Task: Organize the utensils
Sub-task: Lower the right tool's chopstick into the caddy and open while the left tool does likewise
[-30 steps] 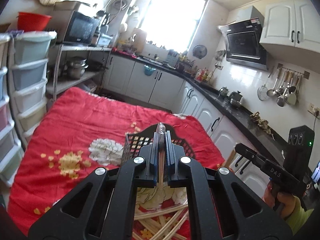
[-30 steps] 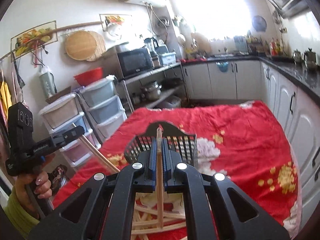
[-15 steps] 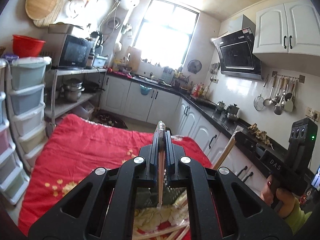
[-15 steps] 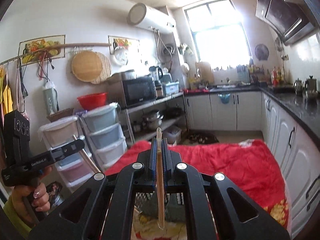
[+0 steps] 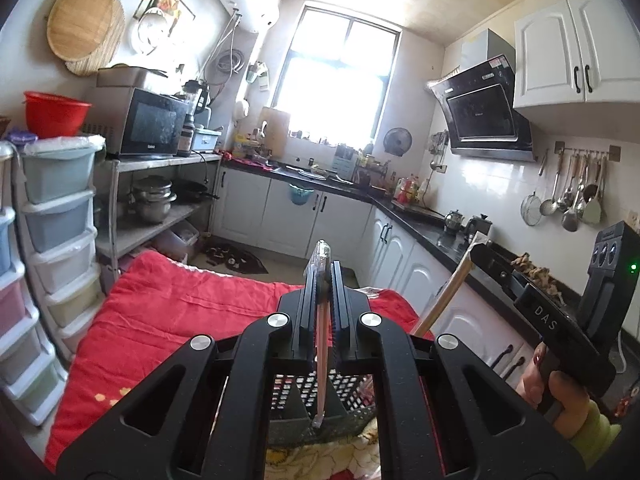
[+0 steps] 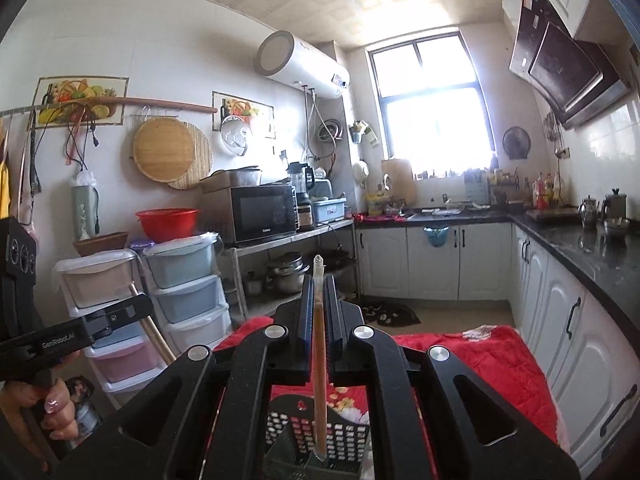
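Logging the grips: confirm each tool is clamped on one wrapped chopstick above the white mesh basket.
Wrong on color: the basket is black, not white, as the left wrist view shows. Otherwise right: the left tool and right tool each clamp one wrapped chopstick above it.

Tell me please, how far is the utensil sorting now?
Nothing visibly sits in the black basket yet. In hand: the left gripper and right gripper each clamp one wrapped chopstick above it. Left: lowering both in; any others are out of view.
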Demonstrator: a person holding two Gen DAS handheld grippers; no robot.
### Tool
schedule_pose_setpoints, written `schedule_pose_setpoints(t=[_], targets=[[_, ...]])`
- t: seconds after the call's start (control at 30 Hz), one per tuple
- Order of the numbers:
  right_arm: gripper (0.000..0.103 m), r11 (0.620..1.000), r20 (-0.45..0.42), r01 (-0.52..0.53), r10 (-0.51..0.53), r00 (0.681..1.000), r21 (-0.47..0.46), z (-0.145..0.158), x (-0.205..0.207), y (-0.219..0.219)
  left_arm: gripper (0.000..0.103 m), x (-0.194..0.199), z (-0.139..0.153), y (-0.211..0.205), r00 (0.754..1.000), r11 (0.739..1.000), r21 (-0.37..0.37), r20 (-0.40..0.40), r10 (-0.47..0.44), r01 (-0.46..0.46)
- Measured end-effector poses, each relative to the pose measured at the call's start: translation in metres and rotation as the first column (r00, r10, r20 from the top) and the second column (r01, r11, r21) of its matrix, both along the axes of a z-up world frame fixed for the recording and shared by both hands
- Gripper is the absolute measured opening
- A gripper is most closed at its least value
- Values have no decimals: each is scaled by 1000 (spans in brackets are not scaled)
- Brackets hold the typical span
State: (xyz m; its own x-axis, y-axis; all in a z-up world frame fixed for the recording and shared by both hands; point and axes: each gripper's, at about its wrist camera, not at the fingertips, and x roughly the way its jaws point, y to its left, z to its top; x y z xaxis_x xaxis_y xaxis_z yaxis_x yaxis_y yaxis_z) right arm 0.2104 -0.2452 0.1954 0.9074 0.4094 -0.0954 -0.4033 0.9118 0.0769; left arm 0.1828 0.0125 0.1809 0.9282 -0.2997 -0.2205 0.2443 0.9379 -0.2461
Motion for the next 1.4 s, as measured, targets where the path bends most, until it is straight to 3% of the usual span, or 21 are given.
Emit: schedule_pose_setpoints(t=[0.33, 0.8, 0.87, 0.93, 0.97, 1.03, 1.07, 1.13, 1.4], targets=[[5, 1000, -74, 22, -24, 997, -23, -40, 25, 3, 3, 19, -19, -6, 996, 992, 88, 19, 85, -86], [6, 999, -178, 45, -45, 983, -3, -74, 25, -4, 3, 40, -57, -6, 996, 993, 98, -55, 77, -72], [9, 999, -197, 46, -45, 979, 2, -78, 24, -6, 3, 40, -62, -6, 995, 993, 100, -65, 77, -70], [28, 999, -210, 53, -50, 976, 10, -81, 23, -8, 3, 40, -65, -8, 994, 993, 102, -77, 74, -66], [32, 998, -213, 57, -52, 976, 17, -82, 21, -10, 5, 40, -67, -8, 994, 993, 103, -83, 73, -65], [37, 998, -224, 61, -54, 973, 25, -84, 18, -13, 12, 39, -70, -8, 993, 992, 104, -89, 77, -67], [38, 998, -228, 60, -52, 972, 28, -84, 16, -15, 22, 36, -71, -9, 993, 992, 103, -92, 78, -68], [49, 997, -227, 65, -55, 972, 36, -84, 11, -17, 32, 34, -73, -7, 992, 993, 94, -97, 79, -69], [64, 996, -222, 89, -85, 971, 11, -86, -8, -22, 76, 16, -74, 1, 991, 992, 79, -86, 101, -94]])
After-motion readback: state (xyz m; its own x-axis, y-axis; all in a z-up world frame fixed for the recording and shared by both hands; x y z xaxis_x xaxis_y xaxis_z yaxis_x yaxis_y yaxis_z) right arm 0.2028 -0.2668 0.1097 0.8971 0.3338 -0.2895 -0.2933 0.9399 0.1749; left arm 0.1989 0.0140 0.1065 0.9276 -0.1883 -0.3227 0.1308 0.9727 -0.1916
